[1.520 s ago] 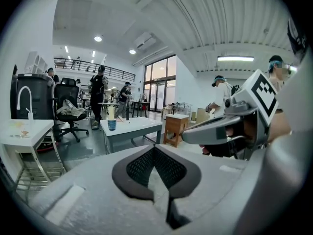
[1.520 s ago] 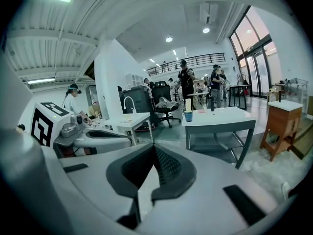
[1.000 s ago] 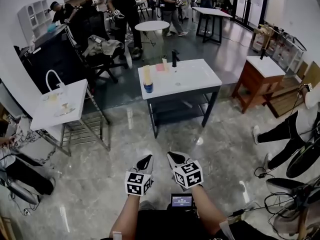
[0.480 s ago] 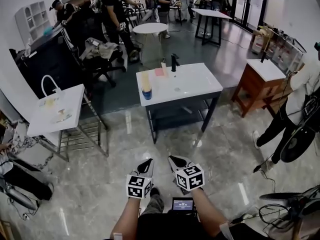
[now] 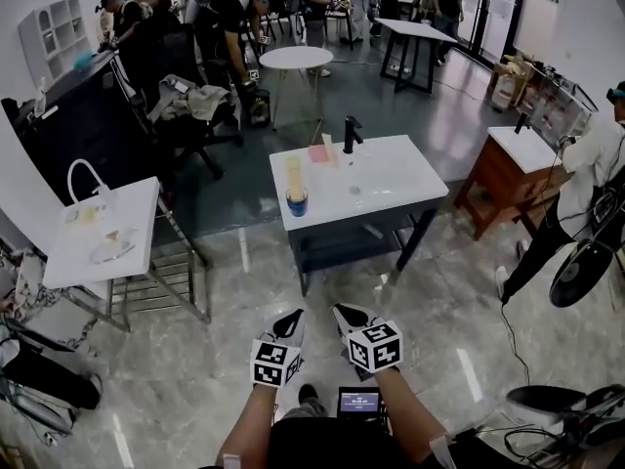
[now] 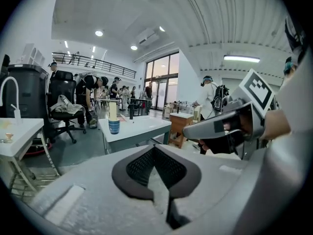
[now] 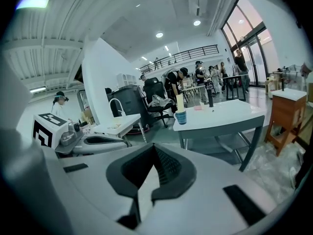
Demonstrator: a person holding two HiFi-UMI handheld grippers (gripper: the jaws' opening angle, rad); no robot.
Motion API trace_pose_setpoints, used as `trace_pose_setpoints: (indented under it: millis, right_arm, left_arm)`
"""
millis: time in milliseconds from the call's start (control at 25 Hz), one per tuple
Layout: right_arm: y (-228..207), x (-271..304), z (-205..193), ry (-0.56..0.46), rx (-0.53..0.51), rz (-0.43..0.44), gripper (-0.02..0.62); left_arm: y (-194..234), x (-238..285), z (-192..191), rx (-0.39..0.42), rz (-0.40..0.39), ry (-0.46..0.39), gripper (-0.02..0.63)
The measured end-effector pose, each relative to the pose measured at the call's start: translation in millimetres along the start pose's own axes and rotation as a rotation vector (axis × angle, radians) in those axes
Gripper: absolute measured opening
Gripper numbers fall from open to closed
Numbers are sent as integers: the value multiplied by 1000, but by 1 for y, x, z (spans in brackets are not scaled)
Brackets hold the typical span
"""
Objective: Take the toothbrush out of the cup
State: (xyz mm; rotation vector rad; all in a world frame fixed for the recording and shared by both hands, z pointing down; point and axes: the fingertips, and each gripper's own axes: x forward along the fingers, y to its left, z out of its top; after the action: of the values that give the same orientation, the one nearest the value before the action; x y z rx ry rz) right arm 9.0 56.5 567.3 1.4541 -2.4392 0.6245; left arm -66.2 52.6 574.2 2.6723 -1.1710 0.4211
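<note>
A blue cup (image 5: 296,203) stands on the front left corner of the white sink counter (image 5: 391,179), well ahead of me. A tall pale yellow toothbrush (image 5: 293,176) stands upright in it. Both grippers hang low in front of my body, far short of the counter. The left gripper (image 5: 290,322) and right gripper (image 5: 344,316) are side by side, jaws together, nothing in them. The left gripper view shows the cup (image 6: 114,126) and toothbrush (image 6: 113,110) far beyond the shut tips (image 6: 154,149). The right gripper view shows the cup (image 7: 180,117) beyond its shut tips (image 7: 155,149).
A black faucet (image 5: 350,135) rises at the counter's back. A white side table (image 5: 98,228) with a curved tap stands left, a wooden cabinet (image 5: 513,169) and a person (image 5: 586,164) right. Marble floor lies between me and the counter. Cables lie on the floor at right.
The sink counter has drawn a little closer and larger in view as I walk toward it. Both grippers stay shut and low. A person at the right has stood up.
</note>
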Motion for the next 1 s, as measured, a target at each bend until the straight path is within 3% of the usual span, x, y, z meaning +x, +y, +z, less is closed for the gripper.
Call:
trace_pose_setpoints:
  millis: [280, 760, 1000]
  right_arm:
    - [-4, 45, 21, 17, -15, -31, 9]
    - [-29, 85, 23, 48, 13, -48, 9]
    - [-57, 117, 40, 44, 7, -18, 9]
  left_arm:
    - [48, 27, 4, -20, -32, 2, 9]
    - [72, 67, -4, -45, -74, 47, 9]
    - [90, 102, 1, -40, -49, 59, 9]
